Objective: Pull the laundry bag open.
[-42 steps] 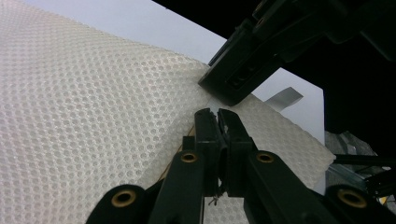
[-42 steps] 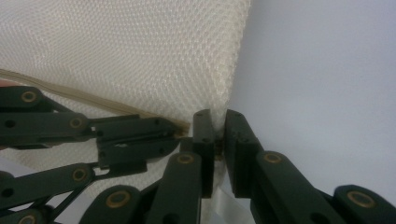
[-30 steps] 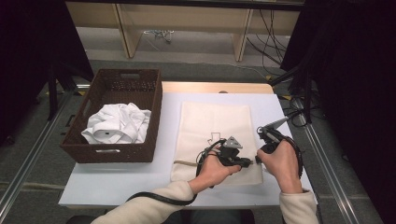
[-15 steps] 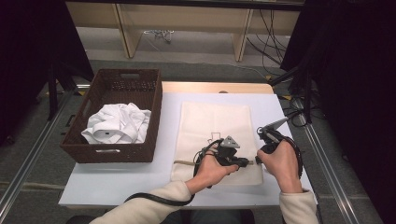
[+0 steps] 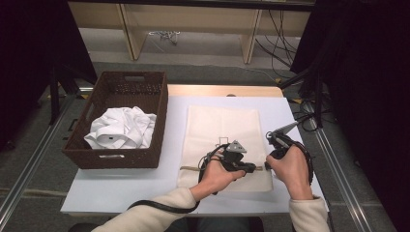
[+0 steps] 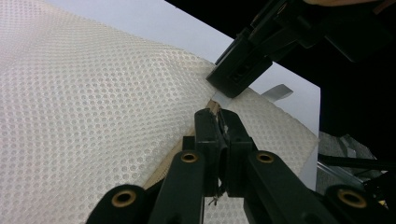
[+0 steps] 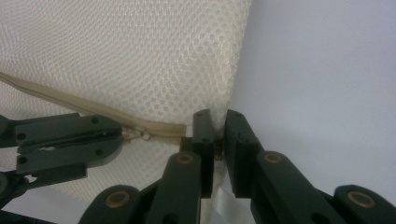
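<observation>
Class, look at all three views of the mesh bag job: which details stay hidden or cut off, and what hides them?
- Zip pull, right gripper view: its tab sits between the left gripper fingers.
- Bag corner, same view: covered by the right gripper fingers.
- Zip, high view: partly under the left hand.
- White cloth in the basket: crumpled, shape unclear.

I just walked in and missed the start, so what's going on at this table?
A person is working the zipper of a cream mesh laundry bag that lies flat on the white table. The right gripper is shut on the bag's edge at the zipper's end, and the left gripper is shut on the zipper pull. A brown wicker basket holding a white garment stands to the left.
</observation>
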Demonstrator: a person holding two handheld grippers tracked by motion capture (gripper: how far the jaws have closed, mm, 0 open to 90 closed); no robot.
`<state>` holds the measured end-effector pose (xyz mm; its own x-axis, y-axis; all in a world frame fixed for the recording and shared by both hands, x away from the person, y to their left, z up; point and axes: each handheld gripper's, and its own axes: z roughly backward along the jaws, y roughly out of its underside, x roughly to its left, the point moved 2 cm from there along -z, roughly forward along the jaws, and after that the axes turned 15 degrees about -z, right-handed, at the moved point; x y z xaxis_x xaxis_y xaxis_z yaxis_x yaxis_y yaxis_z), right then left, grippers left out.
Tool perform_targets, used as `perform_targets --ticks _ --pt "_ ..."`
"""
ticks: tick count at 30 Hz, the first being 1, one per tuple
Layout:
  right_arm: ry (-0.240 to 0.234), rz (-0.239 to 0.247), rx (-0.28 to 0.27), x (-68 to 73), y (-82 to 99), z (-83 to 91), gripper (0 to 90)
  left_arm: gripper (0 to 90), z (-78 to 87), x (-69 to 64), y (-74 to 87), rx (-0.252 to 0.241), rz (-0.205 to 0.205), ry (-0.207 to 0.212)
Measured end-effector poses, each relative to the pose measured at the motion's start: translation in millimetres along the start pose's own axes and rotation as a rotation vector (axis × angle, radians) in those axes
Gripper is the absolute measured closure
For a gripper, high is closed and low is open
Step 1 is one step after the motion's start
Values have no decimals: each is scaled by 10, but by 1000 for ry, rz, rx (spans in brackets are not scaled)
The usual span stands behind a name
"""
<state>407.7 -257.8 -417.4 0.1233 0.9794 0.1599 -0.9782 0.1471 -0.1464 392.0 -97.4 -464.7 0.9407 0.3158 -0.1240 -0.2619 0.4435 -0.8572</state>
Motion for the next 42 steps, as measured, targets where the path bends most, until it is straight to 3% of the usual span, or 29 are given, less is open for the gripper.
perform_targets --ticks 4,6,7,8,17,37,42 --pt "1 -9 9 4 1 1 844 868 13 -3 2 3 1 -9" --pt "-1 17 1 -7 -3 -6 844 868 20 -1 4 4 2 -11" --pt "1 -18 11 13 8 2 843 868 28 2 4 5 4 -6" --pt "2 19 -1 -10 -4 -7 844 868 32 3 4 5 5 -3" --pt "5 -14 10 1 2 -3 843 867 66 5 12 2 3 -17" --pt "23 -21 9 -22 -3 -21 843 867 128 32 33 7 9 -29" --pt "9 -17 3 -21 3 -14 843 867 143 43 38 9 11 -28"
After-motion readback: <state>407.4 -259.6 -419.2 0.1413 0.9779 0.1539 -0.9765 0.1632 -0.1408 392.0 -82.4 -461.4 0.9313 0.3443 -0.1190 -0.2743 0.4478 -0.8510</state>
